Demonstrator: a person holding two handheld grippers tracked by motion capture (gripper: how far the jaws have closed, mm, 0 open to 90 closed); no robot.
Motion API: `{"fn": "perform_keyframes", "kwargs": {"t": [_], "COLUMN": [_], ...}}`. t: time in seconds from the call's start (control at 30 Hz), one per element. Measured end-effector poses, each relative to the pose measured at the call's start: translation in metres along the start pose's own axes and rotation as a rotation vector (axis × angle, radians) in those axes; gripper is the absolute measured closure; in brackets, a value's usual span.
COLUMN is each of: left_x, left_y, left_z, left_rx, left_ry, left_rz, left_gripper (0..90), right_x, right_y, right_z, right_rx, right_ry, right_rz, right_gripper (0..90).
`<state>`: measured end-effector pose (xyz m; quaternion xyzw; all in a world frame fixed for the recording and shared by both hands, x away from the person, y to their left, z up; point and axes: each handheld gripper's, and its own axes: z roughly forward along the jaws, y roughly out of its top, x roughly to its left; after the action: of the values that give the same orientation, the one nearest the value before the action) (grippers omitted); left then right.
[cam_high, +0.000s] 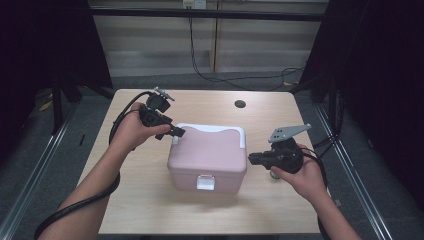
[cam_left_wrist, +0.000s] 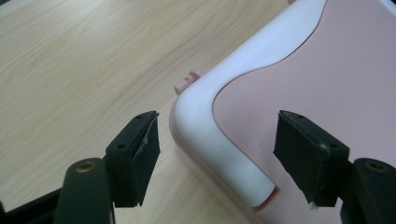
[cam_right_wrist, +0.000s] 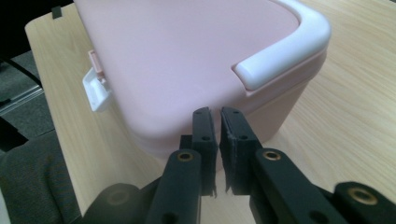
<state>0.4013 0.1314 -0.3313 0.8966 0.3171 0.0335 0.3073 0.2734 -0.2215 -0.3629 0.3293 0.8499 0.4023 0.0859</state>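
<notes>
Pink box closed, latch down.

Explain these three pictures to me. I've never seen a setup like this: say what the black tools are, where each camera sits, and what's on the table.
A person sits at a wooden table and holds a hand-operated, two-jawed tool in each hand. The high view looks down from above the person. The other two pictures come from small cameras riding on each tool, looking along its jaws.

On the table stands a pink box with a white handle folded flat on its lid and a white latch at the front.

The left gripper is open, its jaws straddling a corner of the handle without touching it. The right gripper is shut on nothing, beside the box. Nothing is held.
</notes>
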Motion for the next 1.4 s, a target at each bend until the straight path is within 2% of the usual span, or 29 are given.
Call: {"fn": "perform_keyframes", "kwargs": {"t": [0.3, 0.7, 0.73, 0.87, 0.93, 1.07, 1.17, 1.27, 1.4], "left_x": [-0.003, 0.0, 0.0, 0.001, -0.001, -0.002, -0.002, -0.003, 0.0], "left_y": [0.005, 0.006, 0.006, 0.006, 0.006, 0.007, 0.008, 0.009, 0.009], "left_z": [0.005, 0.012, 0.013, 0.017, 0.018, 0.018, 0.018, 0.018, 0.021], "left_rx": [0.007, 0.032, 0.032, 0.018, 0.017, 0.022, 0.026, 0.033, 0.016], "left_ry": [0.001, 0.0, 0.007, -0.023, -0.032, -0.022, -0.021, -0.011, -0.027], "left_rz": [0.005, -0.004, -0.008, -0.04, -0.033, -0.035, -0.05, -0.044, -0.092], "left_gripper": [30.9, 31.6, 31.6, 31.8, 32.1, 31.5, 31.7, 32.1, 32.5], "right_x": [0.003, 0.011, 0.011, 0.012, 0.012, 0.012, 0.01, 0.009, 0.008], "right_y": [0.013, 0.026, 0.026, 0.027, 0.028, 0.028, 0.027, 0.026, 0.027], "right_z": [-0.002, 0.011, 0.011, 0.012, 0.013, 0.014, 0.015, 0.017, 0.017], "right_rx": [0.002, 0.039, 0.039, 0.038, 0.038, 0.033, 0.022, 0.011, 0.012], "right_ry": [0.006, 0.024, 0.024, 0.025, 0.022, 0.018, 0.034, 0.046, 0.05], "right_rz": [-0.006, -0.043, -0.043, -0.044, -0.044, -0.042, -0.014, 0.002, 0.003], "right_gripper": [90.0, 90.0, 90.0, 90.0, 90.0, 90.0, 90.0, 90.0, 90.0]}}
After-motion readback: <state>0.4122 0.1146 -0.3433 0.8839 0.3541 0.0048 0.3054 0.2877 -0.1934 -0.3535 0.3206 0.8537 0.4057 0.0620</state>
